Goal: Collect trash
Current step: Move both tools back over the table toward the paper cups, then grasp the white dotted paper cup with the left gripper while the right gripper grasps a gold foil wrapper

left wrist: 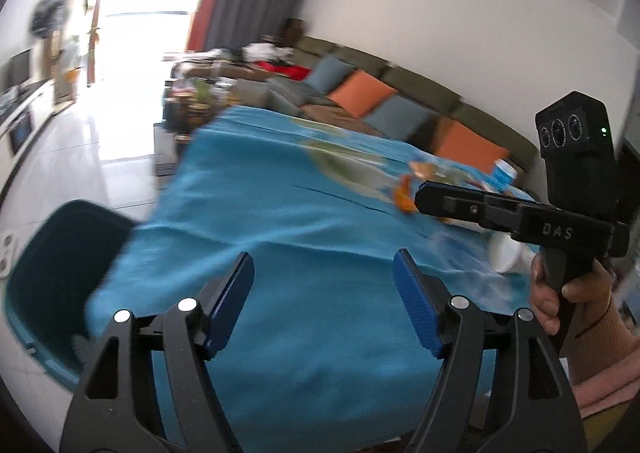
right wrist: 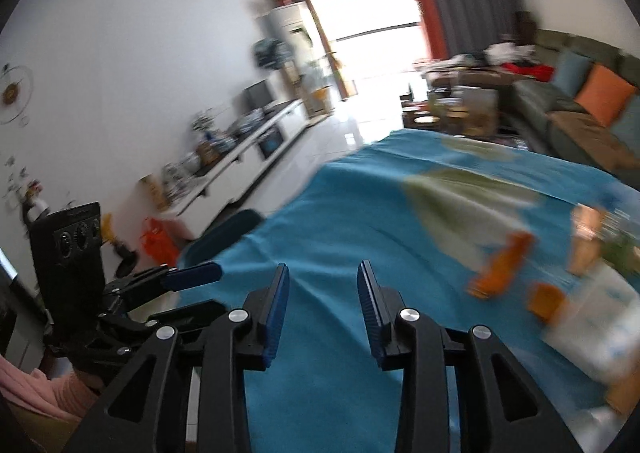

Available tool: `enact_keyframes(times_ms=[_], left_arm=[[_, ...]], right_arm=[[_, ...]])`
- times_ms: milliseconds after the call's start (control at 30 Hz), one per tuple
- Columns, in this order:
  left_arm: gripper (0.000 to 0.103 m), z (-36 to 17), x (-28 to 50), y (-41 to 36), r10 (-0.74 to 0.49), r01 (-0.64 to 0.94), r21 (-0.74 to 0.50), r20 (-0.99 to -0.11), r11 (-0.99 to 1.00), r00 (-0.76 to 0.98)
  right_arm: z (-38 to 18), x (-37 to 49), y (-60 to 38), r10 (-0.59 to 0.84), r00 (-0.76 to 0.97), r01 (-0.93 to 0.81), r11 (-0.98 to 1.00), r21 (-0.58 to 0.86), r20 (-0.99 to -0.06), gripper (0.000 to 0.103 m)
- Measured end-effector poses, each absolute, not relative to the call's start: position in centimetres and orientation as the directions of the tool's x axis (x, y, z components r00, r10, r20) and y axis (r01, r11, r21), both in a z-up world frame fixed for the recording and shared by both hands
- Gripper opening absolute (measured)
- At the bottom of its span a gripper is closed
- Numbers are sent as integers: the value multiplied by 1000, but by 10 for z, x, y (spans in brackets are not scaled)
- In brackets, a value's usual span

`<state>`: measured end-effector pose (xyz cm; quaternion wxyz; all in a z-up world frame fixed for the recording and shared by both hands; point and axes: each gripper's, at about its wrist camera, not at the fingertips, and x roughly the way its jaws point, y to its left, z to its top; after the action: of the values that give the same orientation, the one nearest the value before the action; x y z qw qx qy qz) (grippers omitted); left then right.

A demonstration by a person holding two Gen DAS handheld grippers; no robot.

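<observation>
Both grippers, left (left wrist: 324,305) and right (right wrist: 323,313), hang open and empty over the blue tablecloth (left wrist: 280,213), so the next pickup means reaching the orange wrappers (right wrist: 500,269) at right, bin (left wrist: 52,273) at lower left.

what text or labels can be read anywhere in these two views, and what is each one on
"DAS": raised letters on the black body of the right gripper, seen in the left wrist view.
Blue-and-white container at the far side of the blue tablecloth: print too blurred to read.
Orange wrappers on the cloth: too blurred to read.
Nothing else legible.
</observation>
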<state>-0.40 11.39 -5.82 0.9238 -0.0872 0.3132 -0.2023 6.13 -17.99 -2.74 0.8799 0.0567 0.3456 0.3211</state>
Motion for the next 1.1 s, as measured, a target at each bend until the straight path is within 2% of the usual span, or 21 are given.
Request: enact_keyframes(times_ms=[267,567,900,1100], left_arm=[[71,-62,3,31,-562,488,-293,-555,822,614],[69,-63,14,-44,-645,616,-290,-584,732,492],[62,-75,21,-93,-696,677,-333,-612,657,375],[53,-79,26,-116,-696,693,-334,-635,639,335]], right_arm=[[-34,34,-277,468,676,-332,883,332,-569,33],[-42,8,-357,332,760,-158,928,336,-559,33],[-73,-6,-387,324,733,-77,913,401,-597,33],[-85,-8,-389,369,714,-82,889,451,-596,33]])
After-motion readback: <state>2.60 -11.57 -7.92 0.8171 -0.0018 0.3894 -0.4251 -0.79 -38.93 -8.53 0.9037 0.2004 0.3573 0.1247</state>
